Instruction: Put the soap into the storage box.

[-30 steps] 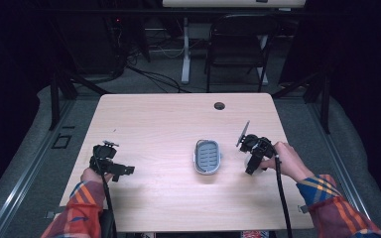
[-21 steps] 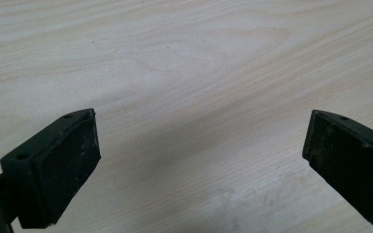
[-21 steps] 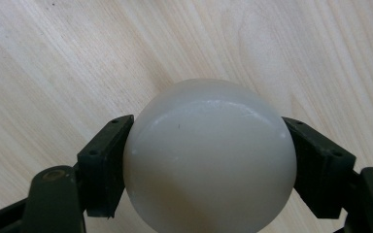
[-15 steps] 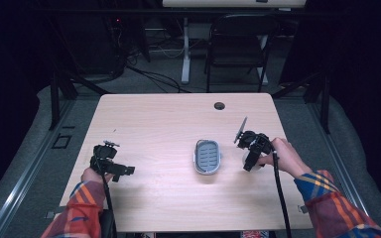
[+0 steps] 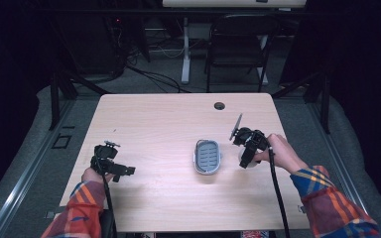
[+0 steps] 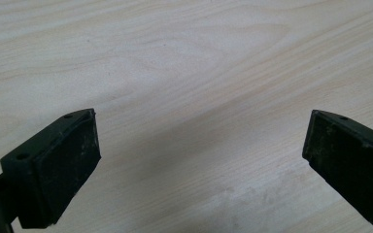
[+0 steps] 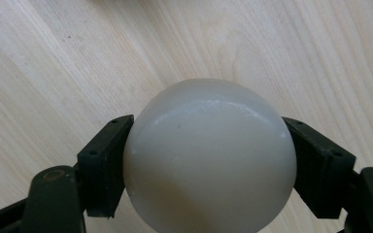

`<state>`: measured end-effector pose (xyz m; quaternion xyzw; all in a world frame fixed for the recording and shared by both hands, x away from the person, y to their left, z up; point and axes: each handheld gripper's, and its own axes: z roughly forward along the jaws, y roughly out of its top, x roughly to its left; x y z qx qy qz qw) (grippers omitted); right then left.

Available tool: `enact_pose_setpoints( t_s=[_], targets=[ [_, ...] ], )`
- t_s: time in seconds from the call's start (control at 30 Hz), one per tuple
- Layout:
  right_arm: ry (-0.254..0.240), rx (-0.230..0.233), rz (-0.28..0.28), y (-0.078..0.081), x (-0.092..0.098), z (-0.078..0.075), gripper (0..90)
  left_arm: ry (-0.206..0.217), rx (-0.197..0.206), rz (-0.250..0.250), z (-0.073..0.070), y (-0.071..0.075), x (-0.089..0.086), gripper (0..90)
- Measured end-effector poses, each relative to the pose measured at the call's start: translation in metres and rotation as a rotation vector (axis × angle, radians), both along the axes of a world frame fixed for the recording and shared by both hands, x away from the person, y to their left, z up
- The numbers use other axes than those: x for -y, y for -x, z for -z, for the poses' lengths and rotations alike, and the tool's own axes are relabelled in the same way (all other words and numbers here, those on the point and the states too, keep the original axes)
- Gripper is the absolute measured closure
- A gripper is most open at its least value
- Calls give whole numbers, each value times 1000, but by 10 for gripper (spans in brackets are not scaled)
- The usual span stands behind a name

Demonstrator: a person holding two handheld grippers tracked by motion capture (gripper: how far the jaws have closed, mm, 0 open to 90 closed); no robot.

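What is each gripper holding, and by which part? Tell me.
The right gripper clamps a white rounded soap bar across its two opposite sides, above the table. The left gripper stands open and holds nothing.

Light wood-grain table (image 5: 163,124), the landmark for all that follows. A small dark round hole (image 5: 220,105) sits in its top near the far edge, right of centre. Beyond the far edge, on grey floor (image 5: 144,82), stands a black folding chair (image 5: 238,47), facing the table. Left of the chair a white post (image 5: 185,49) rises from a white foot. Dark cables (image 5: 151,74) trail over the floor behind the table's far left corner. Black slanting struts (image 5: 62,91) stand off the table's left side; a matching strut (image 5: 317,89) off the right. A pale board's edge (image 5: 233,3) runs along the top, well beyond the table.
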<state>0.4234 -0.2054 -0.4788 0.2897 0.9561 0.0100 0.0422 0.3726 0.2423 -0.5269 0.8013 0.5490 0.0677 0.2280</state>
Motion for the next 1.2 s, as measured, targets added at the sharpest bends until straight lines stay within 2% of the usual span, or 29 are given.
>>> enact_pose_setpoints(
  t_s=[0.53,0.63,0.87,1.2],
  targets=[
    [-17,21,-30,-8,-20,-16,245,2,6,6,0,0,1,2],
    [-1,22,-42,-9,-23,-20,245,3,7,7,0,0,1,2],
    [-22,28,-47,-13,-30,-26,244,1,5,13,0,0,1,2],
    [-26,26,-67,-16,-46,-28,245,2,4,15,0,0,1,2]
  ],
)
